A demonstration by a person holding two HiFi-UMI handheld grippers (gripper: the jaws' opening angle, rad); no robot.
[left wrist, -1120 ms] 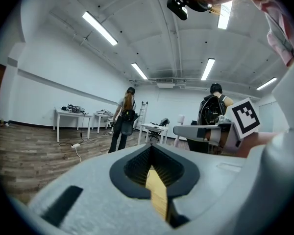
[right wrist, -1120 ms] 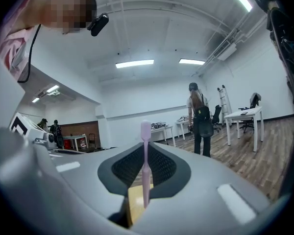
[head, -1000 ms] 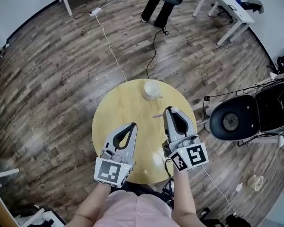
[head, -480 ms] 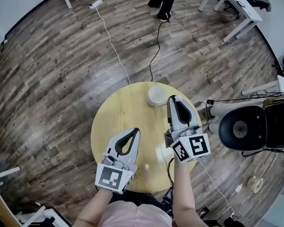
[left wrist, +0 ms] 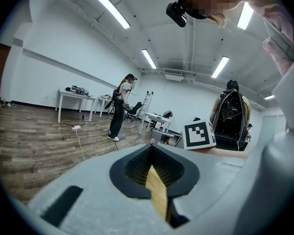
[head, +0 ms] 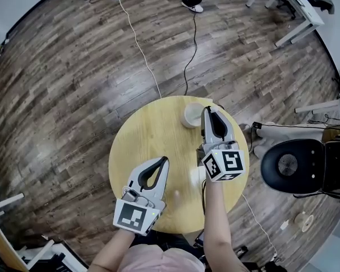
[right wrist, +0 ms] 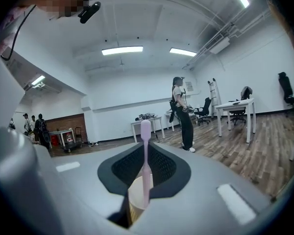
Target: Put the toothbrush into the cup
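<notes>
Pinched upright in the right gripper (head: 208, 112), the toothbrush (right wrist: 145, 153) has been carried up-frame beside the cup (head: 190, 117), seemingly ready for lowering in.

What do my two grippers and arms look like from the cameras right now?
The left gripper and right gripper match: pale grey, curved jaws lined with black ribbed pads. Each carries a cube with black-and-white square markers: left cube, right cube. A pink top shows at the bottom of the head view; the forearms are unsleeved.
</notes>
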